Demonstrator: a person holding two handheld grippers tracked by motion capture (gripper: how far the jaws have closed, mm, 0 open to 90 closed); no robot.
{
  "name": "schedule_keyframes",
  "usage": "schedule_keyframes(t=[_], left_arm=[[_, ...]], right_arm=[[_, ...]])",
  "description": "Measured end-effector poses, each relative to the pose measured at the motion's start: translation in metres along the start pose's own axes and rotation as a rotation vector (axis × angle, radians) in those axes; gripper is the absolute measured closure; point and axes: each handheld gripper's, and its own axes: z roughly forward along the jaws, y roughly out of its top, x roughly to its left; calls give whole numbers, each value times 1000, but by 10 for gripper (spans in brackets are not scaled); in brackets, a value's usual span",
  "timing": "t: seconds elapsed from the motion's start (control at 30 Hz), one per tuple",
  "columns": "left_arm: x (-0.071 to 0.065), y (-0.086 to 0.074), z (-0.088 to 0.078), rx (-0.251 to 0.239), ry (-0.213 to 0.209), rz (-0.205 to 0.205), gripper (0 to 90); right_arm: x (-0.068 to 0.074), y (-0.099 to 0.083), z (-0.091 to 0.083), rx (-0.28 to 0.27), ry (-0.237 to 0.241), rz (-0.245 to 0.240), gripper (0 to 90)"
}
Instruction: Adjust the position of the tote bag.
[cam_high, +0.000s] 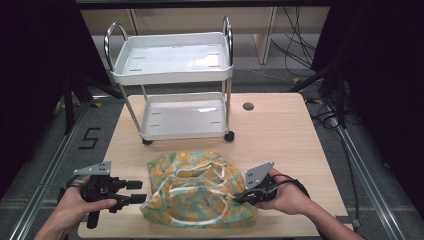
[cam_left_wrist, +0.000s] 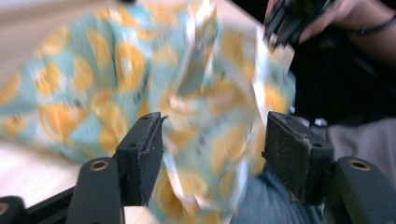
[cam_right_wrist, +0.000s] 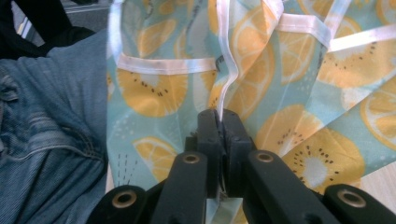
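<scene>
A teal cloth (cam_high: 195, 187) printed with orange citrus slices and edged in white tape lies crumpled at the table's near edge. My right gripper (cam_high: 239, 197) is at its right side; in the right gripper view the jaws (cam_right_wrist: 221, 122) are shut on a fold of the cloth (cam_right_wrist: 261, 70) along a strip of white trim. My left gripper (cam_high: 137, 191) hovers at the cloth's left edge, jaws apart. In the left gripper view the open gripper (cam_left_wrist: 212, 135) has the blurred cloth (cam_left_wrist: 107, 79) in front of it, with the pads (cam_left_wrist: 292, 144) not pressing on it. The other hand and gripper (cam_left_wrist: 292, 21) show beyond.
A white two-shelf cart (cam_high: 172, 75) with chrome handles stands on the far half of the wooden table (cam_high: 280, 135). A round cable hole (cam_high: 248, 106) lies to its right. The person's jeans (cam_right_wrist: 46, 126) are below the table's near edge.
</scene>
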Motion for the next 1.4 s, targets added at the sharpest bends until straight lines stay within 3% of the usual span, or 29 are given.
schedule_keyframes(t=[0.17,0.27,0.37,0.47,0.53,0.6,0.67,0.8,0.83,0.87,0.9,0.97,1.07,1.13,1.2,1.27,1.33,1.4], left_arm=[[-19,11,25,8,-17,27,406],[-31,17,42,8,-51,50,421],[-38,21,55,66,-13,100,440],[-35,14,72,202,49,136,545],[-31,7,81,256,65,136,640],[-27,4,85,293,67,149,648],[-24,1,90,298,74,121,665],[-16,-7,96,346,66,127,691],[-16,-11,100,338,80,96,693],[-14,-12,101,353,71,97,691],[-13,-13,101,345,70,101,691],[-12,-11,99,311,63,66,673],[-15,-2,85,208,44,45,549],[-20,4,74,139,43,45,457],[-23,10,62,77,42,40,391],[-24,16,48,18,51,40,358],[-24,18,42,12,69,49,355],[-23,21,36,-7,95,50,352]], right_arm=[[0,-1,3,12,-37,19,877],[0,0,3,12,-64,26,876],[-1,0,5,22,-86,40,876],[0,-1,8,27,-90,44,874],[1,-3,11,27,-86,52,871],[0,-4,11,28,-84,53,870],[0,-5,12,31,-80,64,868],[1,-6,15,39,-79,66,857],[1,-7,15,43,-78,69,852],[1,-8,17,47,-84,69,836],[1,-8,17,47,-84,69,836],[2,-8,15,40,-78,77,801],[3,-3,6,-4,-75,76,730],[4,2,-5,-47,-79,89,692],[1,9,-21,-116,-96,64,655],[-3,17,-43,-197,-138,101,626],[-5,18,-47,-214,-156,99,627],[-11,15,-53,-217,-197,140,625]])
